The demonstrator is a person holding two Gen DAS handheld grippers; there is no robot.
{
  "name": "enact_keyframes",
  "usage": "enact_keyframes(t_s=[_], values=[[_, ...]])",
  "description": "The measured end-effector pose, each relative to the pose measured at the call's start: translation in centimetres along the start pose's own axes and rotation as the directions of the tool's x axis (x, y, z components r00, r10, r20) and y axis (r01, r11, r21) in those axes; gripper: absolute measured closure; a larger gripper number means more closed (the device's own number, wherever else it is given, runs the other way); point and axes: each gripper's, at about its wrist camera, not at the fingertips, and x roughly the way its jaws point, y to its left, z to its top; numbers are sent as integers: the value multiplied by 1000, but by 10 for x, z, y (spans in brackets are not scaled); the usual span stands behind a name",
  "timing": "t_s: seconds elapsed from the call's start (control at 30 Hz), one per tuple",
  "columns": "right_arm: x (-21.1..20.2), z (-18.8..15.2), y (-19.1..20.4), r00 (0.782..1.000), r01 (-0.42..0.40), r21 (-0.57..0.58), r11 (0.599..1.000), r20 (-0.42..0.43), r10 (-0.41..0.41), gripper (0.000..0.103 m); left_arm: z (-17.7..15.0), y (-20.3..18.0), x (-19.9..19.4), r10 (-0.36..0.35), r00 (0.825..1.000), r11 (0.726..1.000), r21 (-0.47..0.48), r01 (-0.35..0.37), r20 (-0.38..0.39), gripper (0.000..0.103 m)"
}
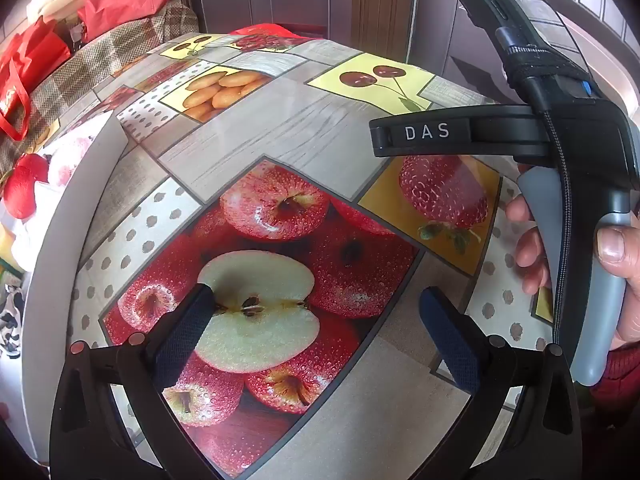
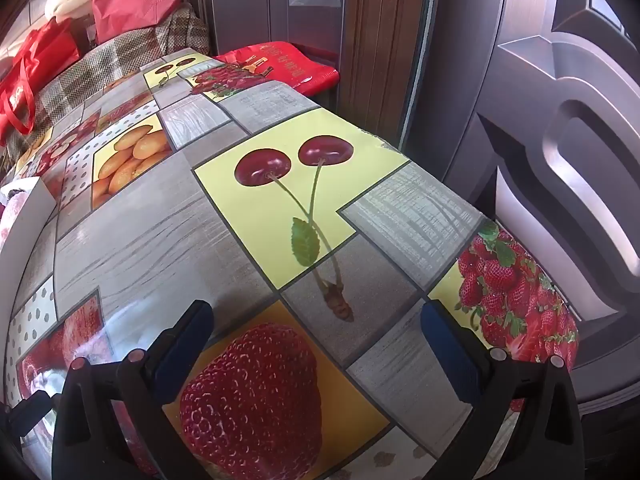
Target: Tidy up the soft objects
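Both grippers, left gripper point(image 1: 316, 316) and right gripper point(image 2: 316, 332), hover released over the fruit-print tablecloth point(image 1: 280, 128); plush toys point(image 1: 28, 188), probably, sit boxed in the white box point(image 1: 80, 184) at frame left. Next: reach for any stray one.

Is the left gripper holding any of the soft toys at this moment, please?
No, the left gripper is open and empty above the tablecloth, while the soft toys lie inside the white box to its left.
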Motion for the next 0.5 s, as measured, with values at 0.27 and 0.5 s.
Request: enact_keyframes(t_s=[0.27,0.5], values=[[0,0,-3,1000,-1,1,1000,-2,1,0,0,0,0,-1,1000,1000,0,1,-1,1],[0,0,0,1000,3,-2,1000,-2,-3,0,0,0,0,-2,1000,1000,-1,2,-2,1]])
